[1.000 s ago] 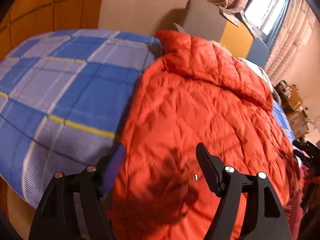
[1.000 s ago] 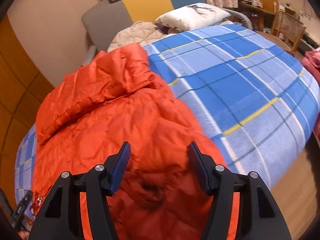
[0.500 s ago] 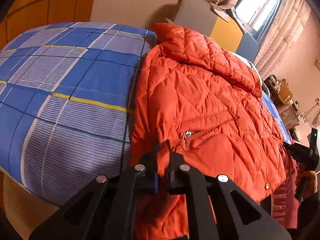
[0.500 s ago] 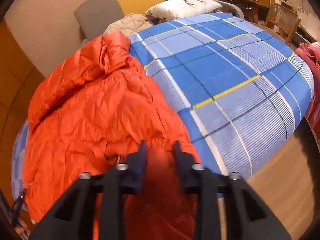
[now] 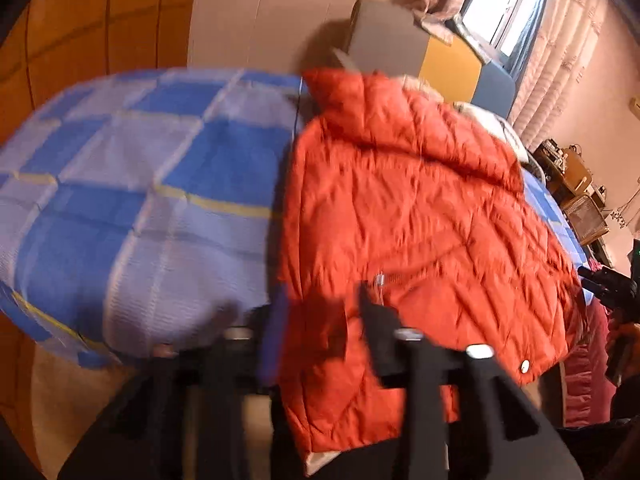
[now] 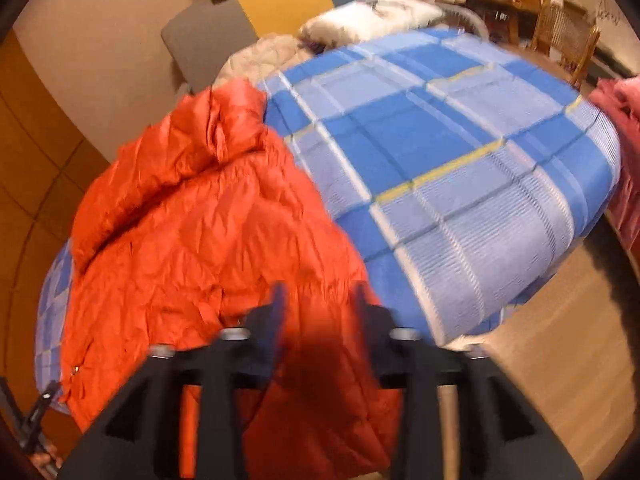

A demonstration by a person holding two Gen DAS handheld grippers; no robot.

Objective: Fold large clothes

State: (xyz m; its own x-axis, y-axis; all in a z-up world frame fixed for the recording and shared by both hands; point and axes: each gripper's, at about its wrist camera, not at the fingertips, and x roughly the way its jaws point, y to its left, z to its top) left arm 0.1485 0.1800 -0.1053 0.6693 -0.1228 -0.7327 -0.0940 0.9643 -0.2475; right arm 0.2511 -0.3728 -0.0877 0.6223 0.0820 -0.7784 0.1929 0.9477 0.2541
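An orange quilted jacket [image 5: 420,220] lies spread on the bed, collar toward the headboard, its hem hanging over the near edge. In the left wrist view, my left gripper [image 5: 324,320] sits at the jacket's lower left corner. Its jaws are opening, with orange fabric in the gap and the pads not pressing on it. The right wrist view shows the same jacket [image 6: 192,232] and my right gripper [image 6: 320,312] at its lower right corner. Its jaws are opening too, over loose hem fabric. Both views are blurred by motion.
A blue plaid bedspread [image 5: 140,200] [image 6: 460,168] covers the bed on both sides of the jacket. A grey and yellow headboard [image 5: 420,48], a white pillow [image 6: 372,12] and a beige blanket [image 6: 264,52] lie at the far end. Wooden floor [image 6: 560,340] borders the bed; red cloth [image 6: 624,120] sits at right.
Both grippers were open over the jacket, closed on its lower edge half a second ago, and now stand apart again. Both have drawn back toward the bed's near edge, and the hem now hangs over it.
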